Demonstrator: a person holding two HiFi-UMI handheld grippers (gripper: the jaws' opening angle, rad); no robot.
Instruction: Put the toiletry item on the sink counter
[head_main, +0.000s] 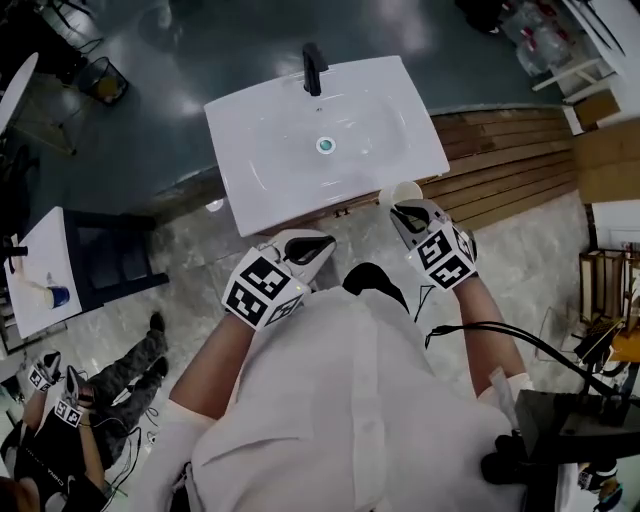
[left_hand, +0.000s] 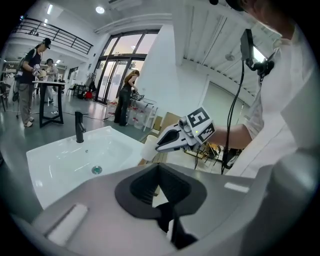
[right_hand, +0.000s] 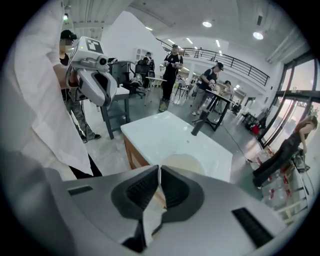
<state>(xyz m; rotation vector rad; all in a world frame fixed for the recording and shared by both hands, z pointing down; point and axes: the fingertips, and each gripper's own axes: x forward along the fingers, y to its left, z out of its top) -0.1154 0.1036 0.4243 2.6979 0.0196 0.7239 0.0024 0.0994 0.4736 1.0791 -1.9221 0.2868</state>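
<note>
Your right hand-held gripper (head_main: 407, 213) is clenched on the cup (head_main: 400, 192). In the right gripper view the two jaws are pressed together on a strip of the cup's wall, and the cream-white mouth of the cup shows just beyond them. From the head view, the cup sits at the front right corner of the sink (head_main: 250, 130), with its open mouth facing up. It overlaps the sink's edge there, and you cannot tell from any view whether it touches the sink or hangs just off it. The left gripper view shows it beside that corner, in line with the wooden boards (head_main: 500, 150) that run along the sink's right side.

Your left hand-held gripper (head_main: 322, 243) is closed with nothing in it. In its own view the jaw tips meet and only floor shows past them. It hangs in front of the sink's front edge, close to your body and near the right one, but apart from it.

The black faucet (head_main: 314, 68) stands at the back of the sink, and the drain (head_main: 325, 145) lies in the middle of the basin. Both are well apart from the cup.
</note>
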